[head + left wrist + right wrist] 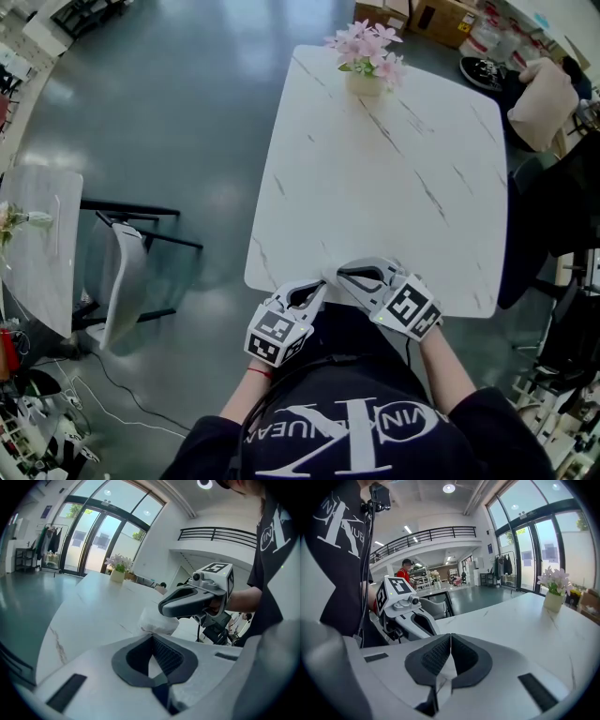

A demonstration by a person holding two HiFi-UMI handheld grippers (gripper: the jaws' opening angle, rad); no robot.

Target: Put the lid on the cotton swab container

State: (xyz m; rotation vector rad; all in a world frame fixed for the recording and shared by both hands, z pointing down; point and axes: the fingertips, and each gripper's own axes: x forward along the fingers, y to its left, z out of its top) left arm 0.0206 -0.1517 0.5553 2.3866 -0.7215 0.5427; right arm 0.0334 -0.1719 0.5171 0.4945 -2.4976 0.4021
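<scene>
Cotton swab container and lid cannot be told for sure in any view. The only candidate is a pale, cloudy lump (158, 620) in the left gripper view, lying on the white marble table (375, 169) at its near edge, just under the tip of the right gripper (161, 609). Whether that lump is the container, I cannot tell.

Both grippers hover side by side over the middle of the table's near edge, close to the person's body. The left gripper (314, 291) points toward the right one (345, 277), and their tips are just beside each other. In its own view the left gripper (151, 639) has its jaws closed, the dark ribbed pads (166, 653) meeting at the tips with nothing between them. The right gripper (450, 637) is likewise closed, its pads (433, 656) pressed together and empty. The left gripper (429, 625) shows just beyond it.

A small pot of pink flowers (367, 58) stands at the table's far edge, left of its middle. The rest of the tabletop is bare marble. A chair (122, 272) stands on the floor off the table's left edge, beside a second table (42, 244).
</scene>
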